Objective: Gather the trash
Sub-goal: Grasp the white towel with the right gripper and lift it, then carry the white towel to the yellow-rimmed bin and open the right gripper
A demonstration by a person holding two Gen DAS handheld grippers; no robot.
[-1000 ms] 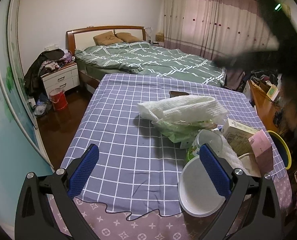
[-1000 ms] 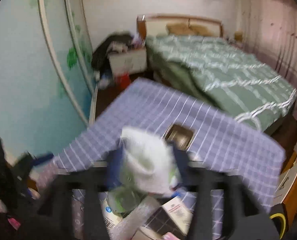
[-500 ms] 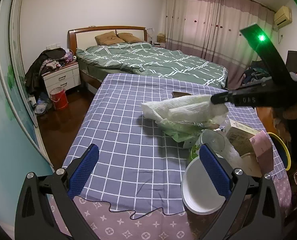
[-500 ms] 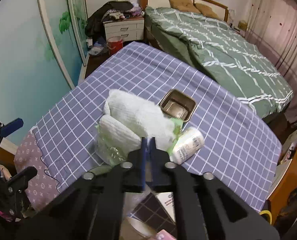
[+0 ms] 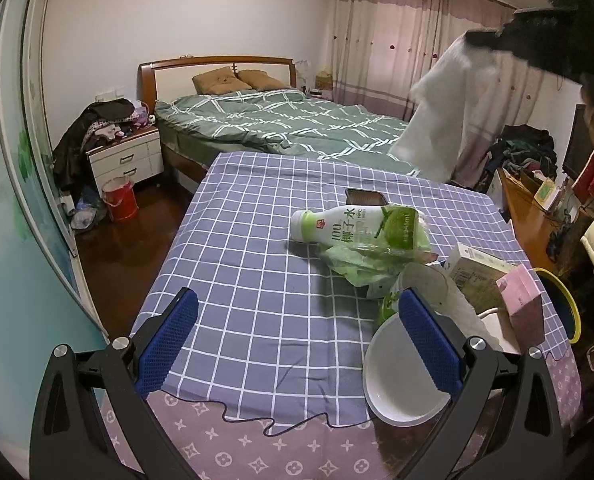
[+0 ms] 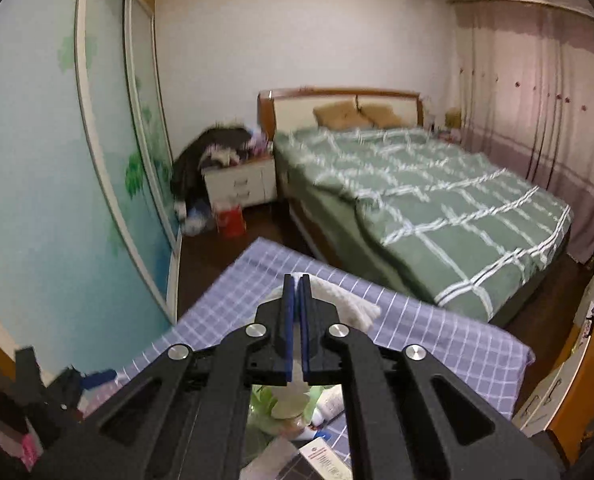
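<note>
The right gripper (image 6: 296, 280) is clamped on a white paper towel (image 5: 437, 120) hanging above the checked table (image 5: 257, 280). The left gripper (image 5: 297, 336), fingers apart, hovers near a white bowl (image 5: 393, 392), with a coconut-water bottle (image 5: 349, 228), green plastic bag (image 5: 361, 268) and cartons (image 5: 477, 276) beyond.

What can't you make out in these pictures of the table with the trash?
- Left wrist view: the right gripper is blurred and partly cut off by the frame's edge; the white paper towel hanging from it is smeared.
- Right wrist view: its own jaws and frame hide most of the trash below.
- Left wrist view: the dark tray sits behind the bottle; its contents are unseen.
</note>
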